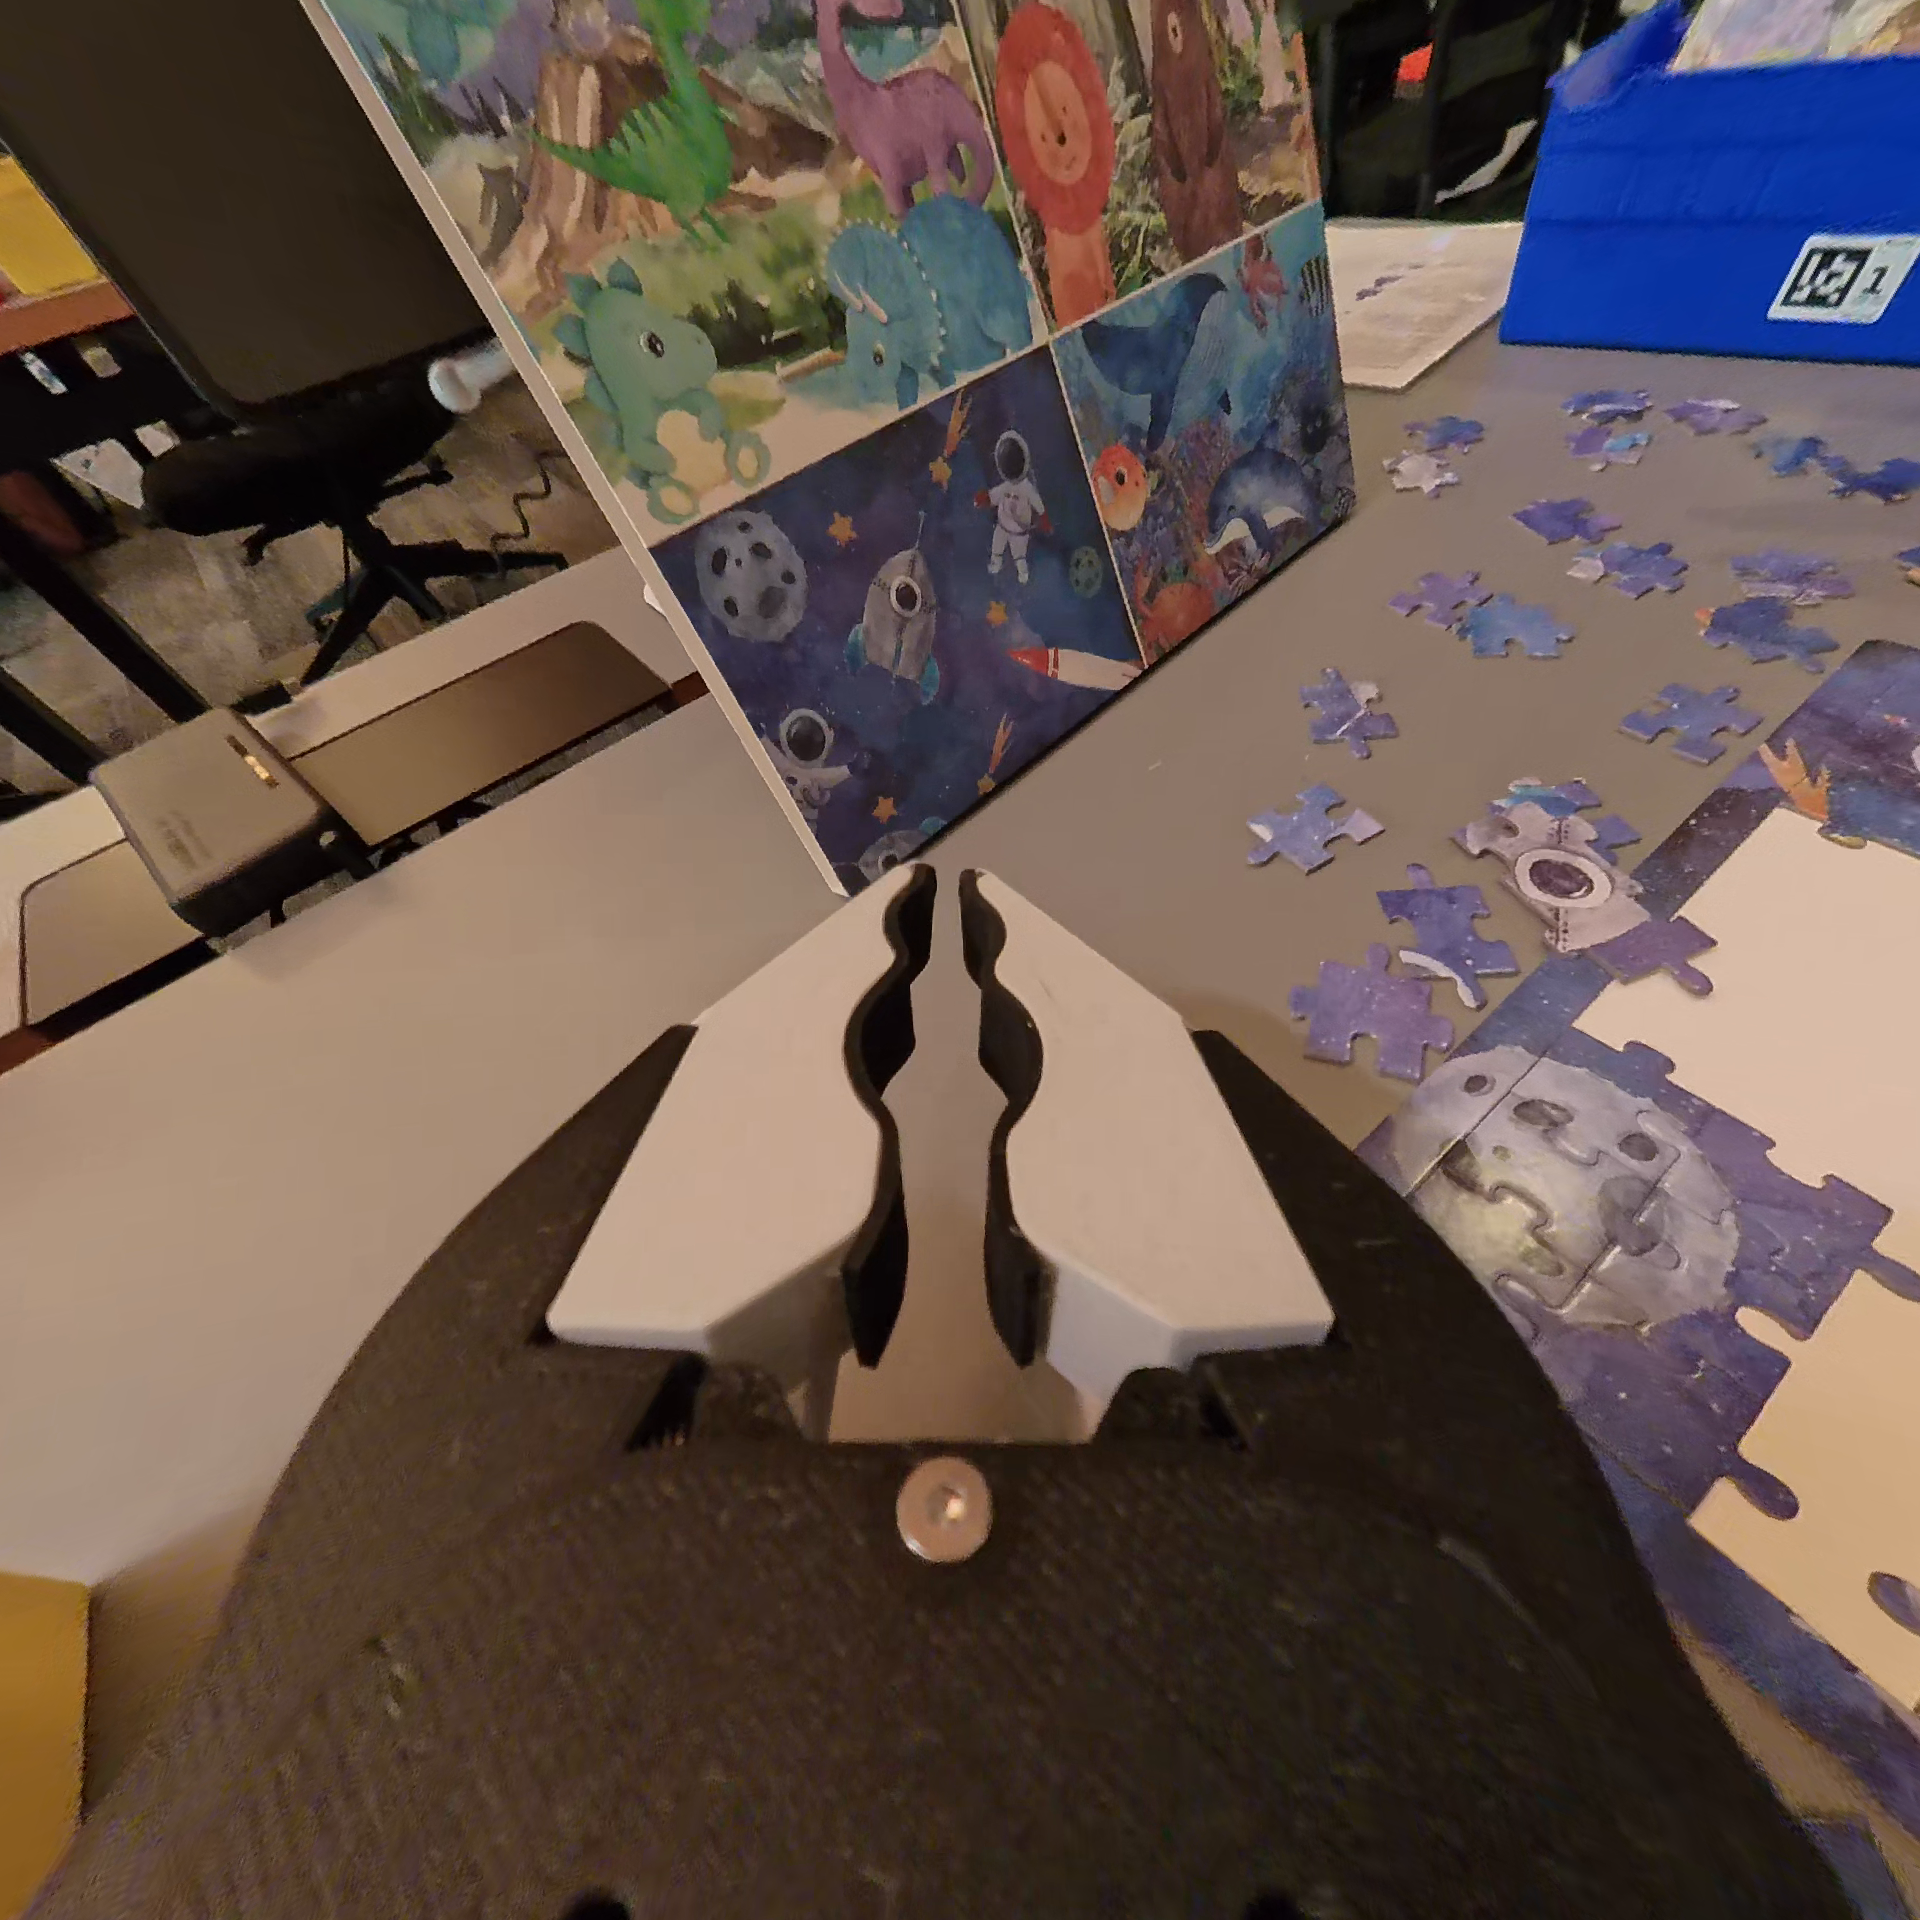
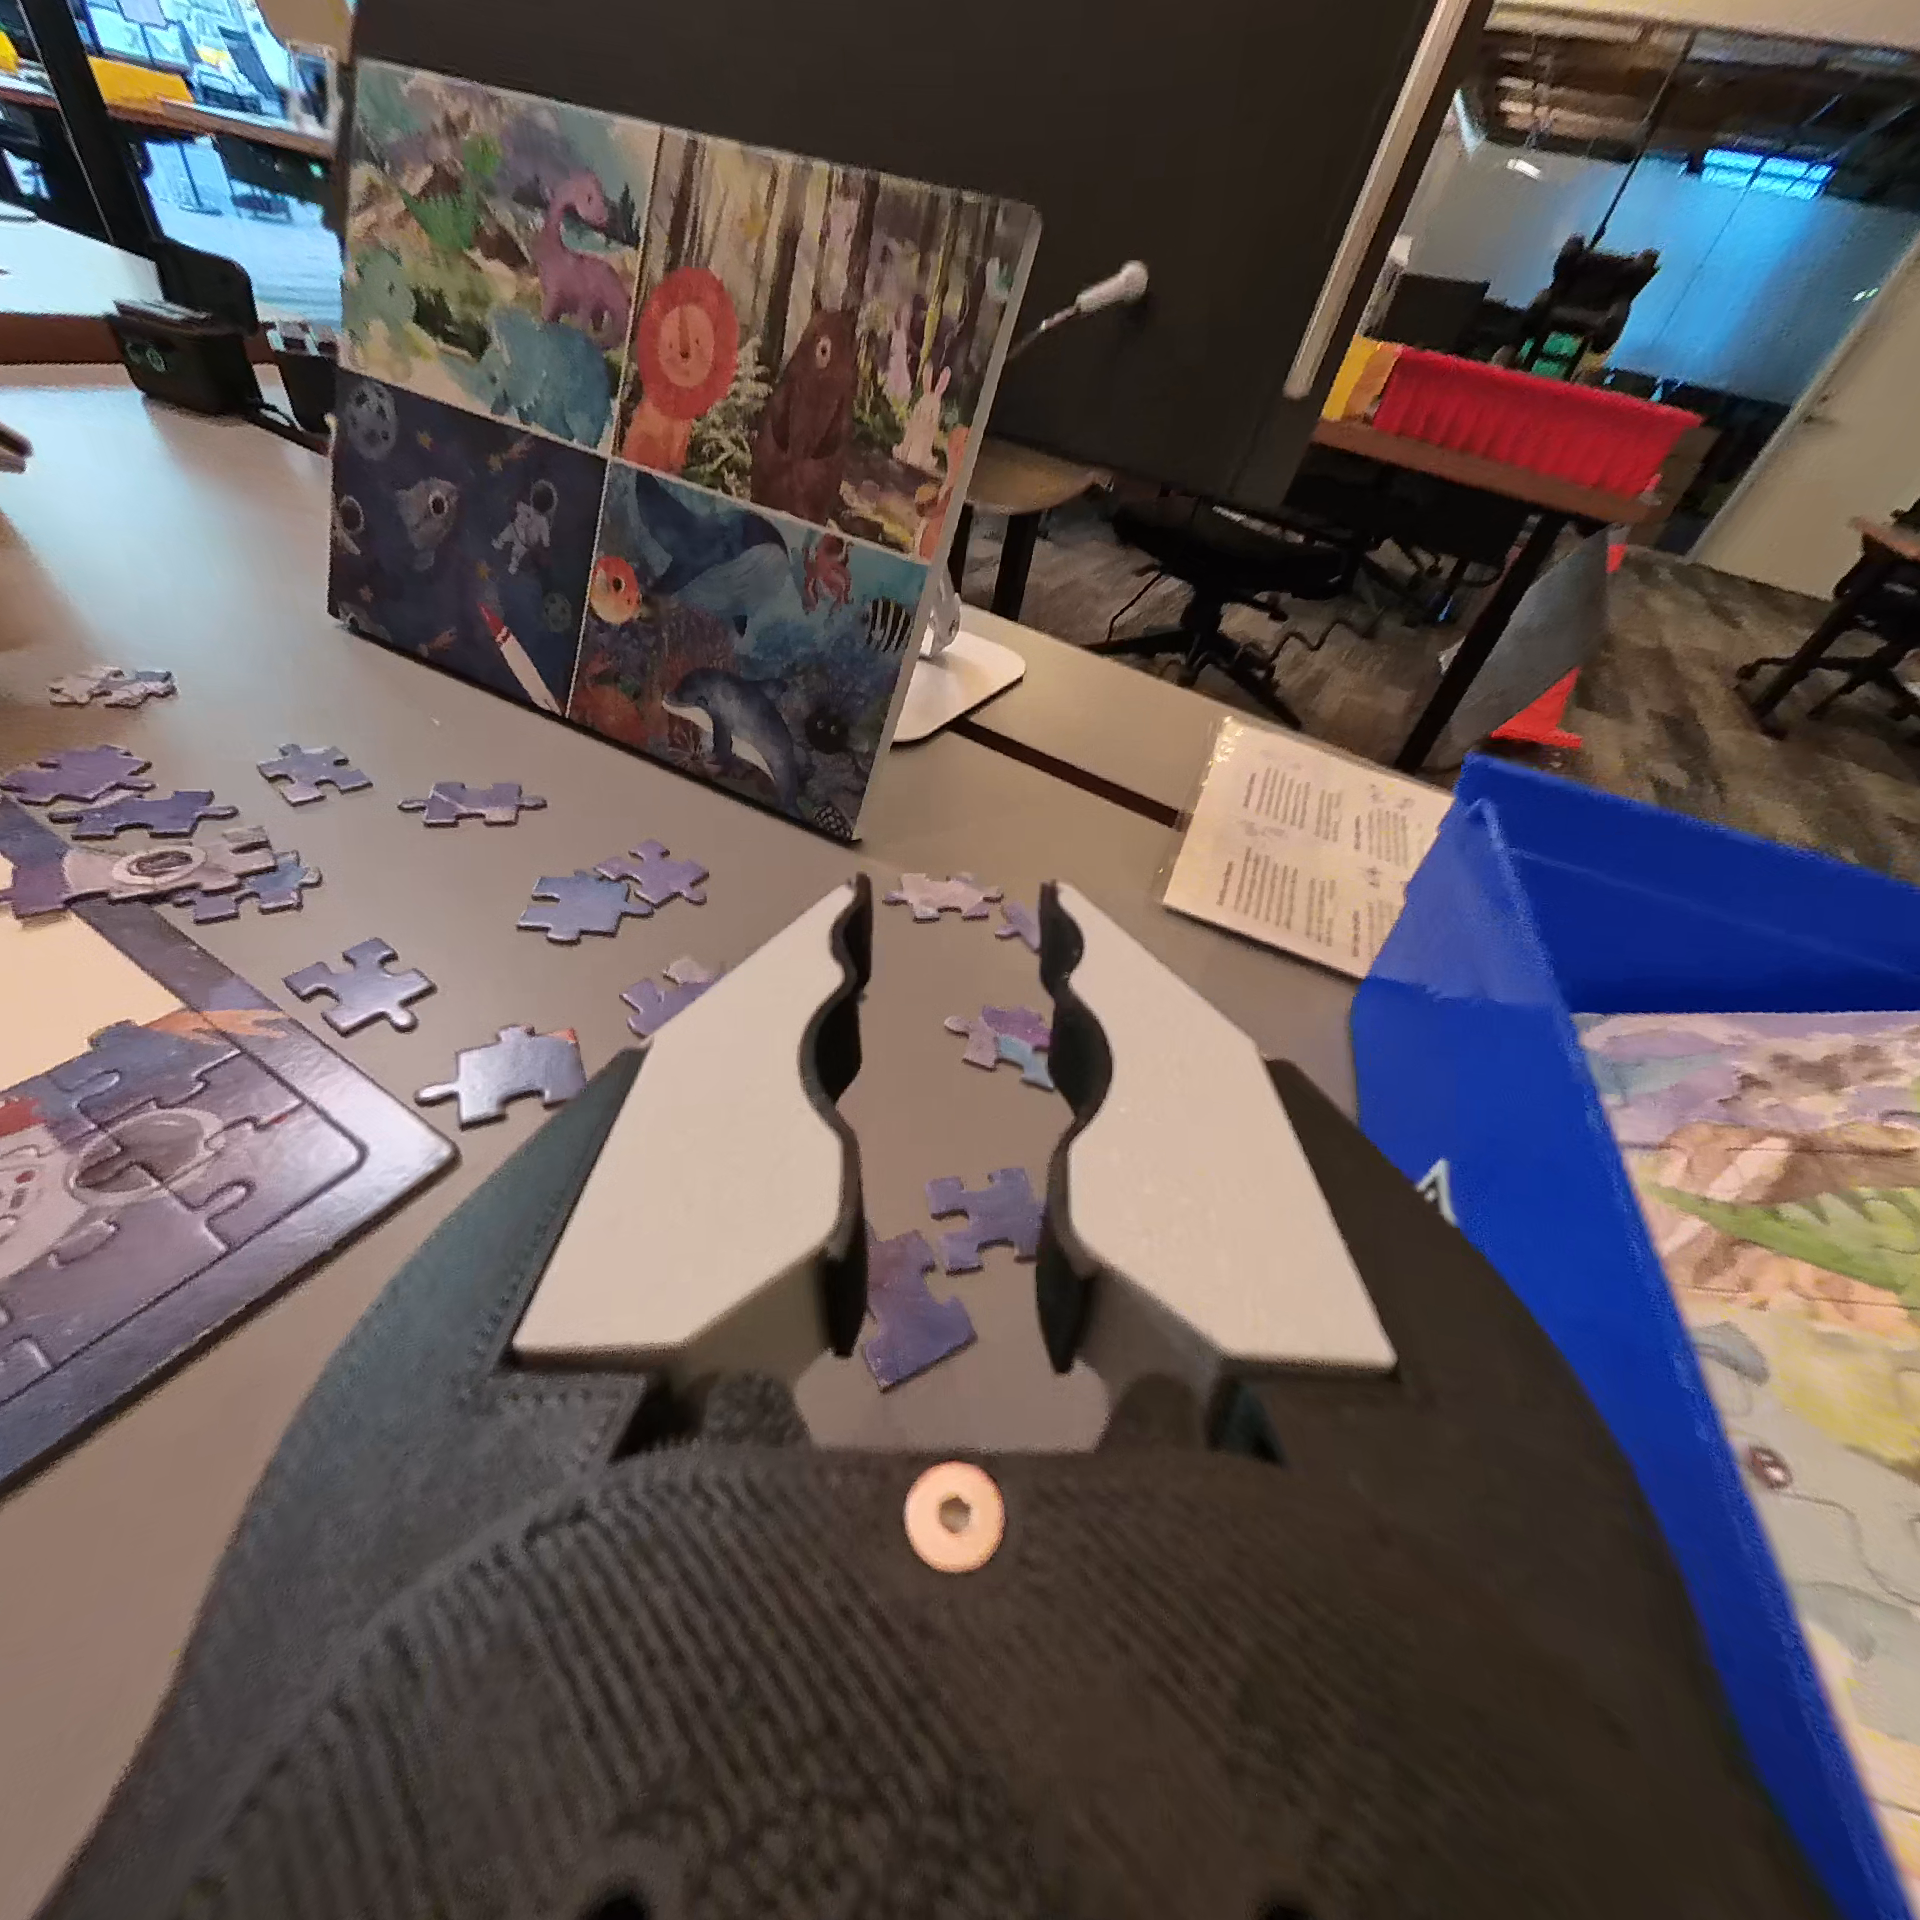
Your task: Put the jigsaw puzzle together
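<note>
- Two grippers hover over a grey table (image 2: 260, 540) strewn with jigsaw pieces, each seen from its own wrist camera.
- Nearest in the left view, the left gripper (image 1: 940, 883) has its fingers drawn almost together, only a thin slit between the tips and nothing in that slit; bare tabletop shows beneath.
- Nearest in the right view, the right gripper (image 2: 951, 899) has its fingers set apart at a moderate width. Loose pieces (image 2: 982, 1210) lie on the table under the gap, but the pads do not press on any of them.
- Just beside the left gripper, to its right, lies the partly built space puzzle (image 1: 1579, 1195): a moon section and part of a dark-blue border are joined, while the pale backing (image 1: 1818, 935) inside is uncovered over much of what shows.
- Many purple-blue pieces (image 1: 1314, 826) lie scattered singly, so by the look of it a good deal is unassembled.
- To the right of the right gripper stands a blue bin (image 2: 1475, 1039) with a printed picture sheet inside.
- A little farther lies a printed paper (image 2: 1299, 842) in a clear sleeve.
- Farthest, a picture board (image 2: 644, 436) with four illustrated scenes stands propped upright at the table's back.
</note>
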Demonstrator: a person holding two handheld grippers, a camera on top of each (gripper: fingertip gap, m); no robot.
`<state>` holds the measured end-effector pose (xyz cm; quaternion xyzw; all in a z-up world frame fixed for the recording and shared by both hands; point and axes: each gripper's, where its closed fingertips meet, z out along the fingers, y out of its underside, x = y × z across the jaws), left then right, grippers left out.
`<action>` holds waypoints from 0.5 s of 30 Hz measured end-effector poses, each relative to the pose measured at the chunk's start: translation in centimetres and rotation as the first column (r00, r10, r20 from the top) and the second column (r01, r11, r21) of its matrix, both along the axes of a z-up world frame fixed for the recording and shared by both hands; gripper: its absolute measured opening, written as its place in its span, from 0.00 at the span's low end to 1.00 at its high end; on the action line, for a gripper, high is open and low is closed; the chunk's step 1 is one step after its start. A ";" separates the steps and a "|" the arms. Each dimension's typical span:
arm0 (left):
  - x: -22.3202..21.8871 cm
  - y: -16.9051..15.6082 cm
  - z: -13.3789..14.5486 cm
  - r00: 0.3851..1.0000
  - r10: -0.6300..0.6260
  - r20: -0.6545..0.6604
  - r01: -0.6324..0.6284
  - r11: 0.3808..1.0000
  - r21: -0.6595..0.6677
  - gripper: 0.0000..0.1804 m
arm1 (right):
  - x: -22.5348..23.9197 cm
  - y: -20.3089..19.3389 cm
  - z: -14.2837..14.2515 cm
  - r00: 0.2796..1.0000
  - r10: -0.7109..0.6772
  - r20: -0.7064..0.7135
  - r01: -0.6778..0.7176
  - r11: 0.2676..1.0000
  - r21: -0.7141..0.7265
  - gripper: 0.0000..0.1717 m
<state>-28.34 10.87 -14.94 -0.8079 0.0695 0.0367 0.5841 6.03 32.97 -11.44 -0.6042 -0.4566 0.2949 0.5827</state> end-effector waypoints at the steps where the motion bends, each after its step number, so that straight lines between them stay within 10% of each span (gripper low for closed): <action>1: 0.1 0.0 0.3 1.000 0.002 -0.001 -0.002 1.000 0.010 0.02 | 0.2 -0.1 0.4 1.000 -0.006 -0.006 0.007 1.000 0.012 0.18; 15: -1.3 -0.2 0.3 0.995 0.093 -0.036 -0.094 0.996 -0.013 0.02 | -1.4 -2.3 -1.0 0.994 0.052 0.091 -0.053 0.999 0.005 0.18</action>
